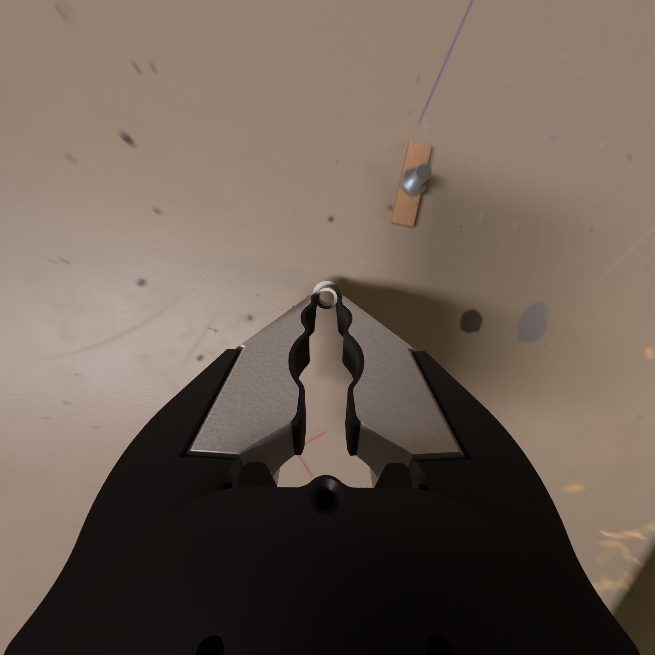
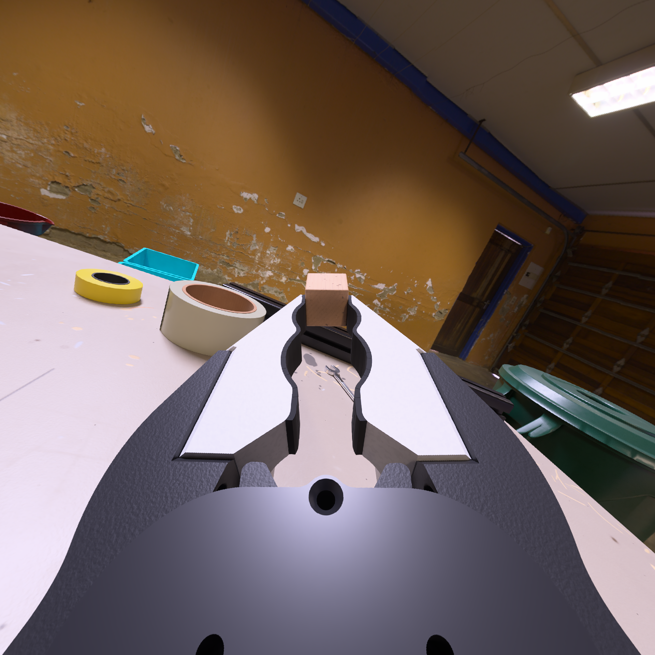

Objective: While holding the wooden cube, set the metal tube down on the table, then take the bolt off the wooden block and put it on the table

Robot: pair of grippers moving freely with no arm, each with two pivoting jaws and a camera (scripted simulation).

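Note:
In the left wrist view my left gripper [image 1: 326,298] points down at the beige table [image 1: 212,177] and is shut on a small pale metal tube [image 1: 326,297], seen end-on at the fingertips. A grey bolt [image 1: 416,179] stands on a flat wooden block [image 1: 407,209] ahead and to the right, well apart from the gripper. In the right wrist view my right gripper [image 2: 326,308] is shut on a light wooden cube [image 2: 326,299] and holds it above the table [image 2: 71,407].
A yellow tape roll [image 2: 108,286], a cream tape roll [image 2: 209,315], a cyan bin [image 2: 161,264] and a red tray [image 2: 21,216] sit at the table's far side. A small wrench [image 2: 340,381] lies under the right gripper. A green bin [image 2: 584,425] stands beside the table.

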